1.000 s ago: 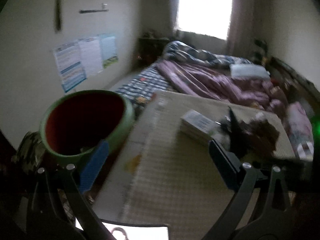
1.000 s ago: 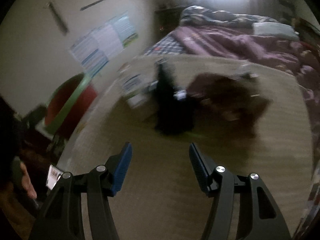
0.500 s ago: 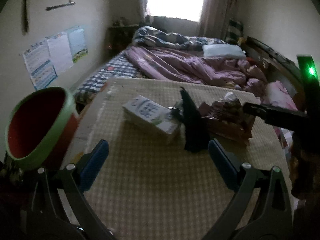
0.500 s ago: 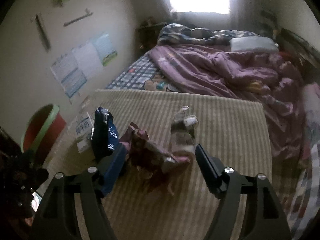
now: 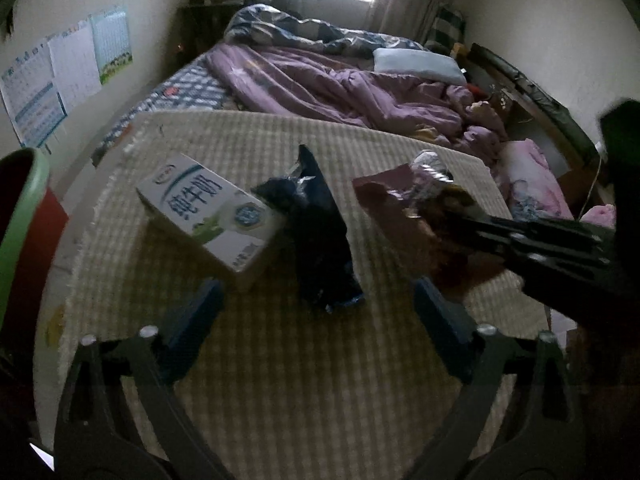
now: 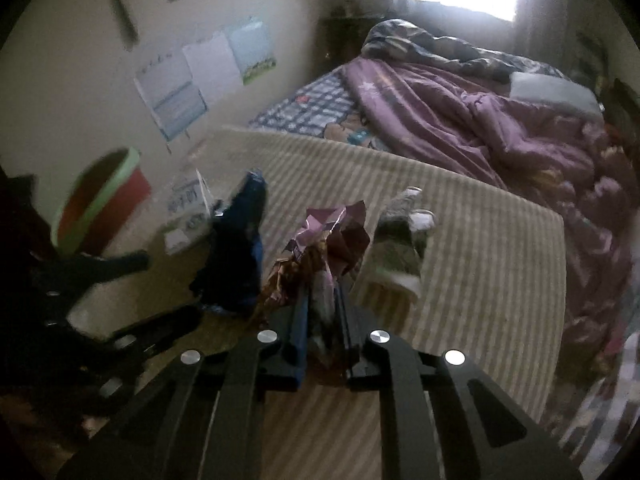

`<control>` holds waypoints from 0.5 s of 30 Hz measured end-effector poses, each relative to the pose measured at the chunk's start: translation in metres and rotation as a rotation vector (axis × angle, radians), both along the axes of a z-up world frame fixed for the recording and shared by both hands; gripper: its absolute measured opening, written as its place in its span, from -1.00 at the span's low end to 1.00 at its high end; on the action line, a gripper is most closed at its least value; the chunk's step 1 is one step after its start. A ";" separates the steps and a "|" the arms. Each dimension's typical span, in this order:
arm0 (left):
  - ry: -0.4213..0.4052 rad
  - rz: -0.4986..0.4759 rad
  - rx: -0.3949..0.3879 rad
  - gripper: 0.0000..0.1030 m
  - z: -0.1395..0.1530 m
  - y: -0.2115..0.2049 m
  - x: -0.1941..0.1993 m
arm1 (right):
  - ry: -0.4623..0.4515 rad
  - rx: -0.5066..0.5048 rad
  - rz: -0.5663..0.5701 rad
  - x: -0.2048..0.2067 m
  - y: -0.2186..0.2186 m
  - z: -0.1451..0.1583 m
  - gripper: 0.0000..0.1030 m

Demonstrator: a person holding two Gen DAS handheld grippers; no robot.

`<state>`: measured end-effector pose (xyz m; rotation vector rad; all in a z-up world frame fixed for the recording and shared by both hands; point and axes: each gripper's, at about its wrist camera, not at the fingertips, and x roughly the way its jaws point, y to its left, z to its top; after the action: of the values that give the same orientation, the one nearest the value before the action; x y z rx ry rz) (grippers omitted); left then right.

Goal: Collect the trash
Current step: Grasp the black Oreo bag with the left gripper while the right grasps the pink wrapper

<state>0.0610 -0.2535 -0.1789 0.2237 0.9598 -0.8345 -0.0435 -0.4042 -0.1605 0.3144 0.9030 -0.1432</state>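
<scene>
— See the right gripper (image 6: 320, 320)? Its jaws are pinched nearly together on the crumpled maroon wrapper (image 6: 332, 236), low down on the foil, with most of the wrapper sticking up above the blue pads.

— And the left gripper (image 5: 316, 316)?

— Wide open, nothing in it. It hangs over the woven mat (image 5: 280, 380), with the dark blue snack bag (image 5: 320, 232) lying between its fingertips, a bit farther out.

— Where does the rest sit?

— Take that blue bag as the marker. The milk carton (image 5: 208, 212) lies touching its left side. The wrapper is just to its right, and beyond the wrapper lies a flattened greyish packet with a white cap (image 6: 400, 248). The green-rimmed red bin (image 6: 100, 204) stands well to the left of the bag, past the carton, off the mat's edge.

— So what could go wrong?

— I'd say the grip, mainly. Foil like that crushes and slides, and it is held by a thin fold. A quick swing towards the bin could let it slip out onto the mat or floor.

— Anything else?

— The route, likely. To reach the bin the wrapper must pass over the bag, the carton and the left gripper. A low carry could catch the upright bag and knock it, or clip the other tool. And the bin's mouth faces partly away, so a short toss might hit the rim.
</scene>
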 end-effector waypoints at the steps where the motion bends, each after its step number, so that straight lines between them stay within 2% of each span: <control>1: 0.006 -0.001 0.002 0.67 -0.001 -0.003 0.001 | -0.014 0.011 -0.012 -0.006 0.000 0.004 -0.76; 6: 0.041 0.002 0.007 0.47 -0.010 -0.015 0.007 | -0.074 0.067 -0.105 -0.041 -0.007 0.014 -0.76; 10: 0.056 0.007 0.020 0.30 -0.017 -0.026 0.010 | -0.082 0.120 -0.188 -0.064 -0.018 0.011 -0.75; 11: 0.061 0.003 0.028 0.13 -0.020 -0.030 0.011 | -0.081 0.129 -0.201 -0.069 -0.019 0.010 -0.75; 12: 0.067 -0.001 0.036 -0.13 -0.023 -0.032 0.011 | -0.077 0.138 -0.217 -0.073 -0.021 0.008 -0.75; 15: 0.097 0.004 0.025 -0.53 -0.026 -0.029 0.009 | -0.069 0.155 -0.242 -0.081 -0.022 0.006 -0.75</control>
<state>0.0697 -0.2829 -0.2050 0.2039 1.0616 -0.8367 -0.1248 -0.4261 -0.1548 0.5699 0.8073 -0.2849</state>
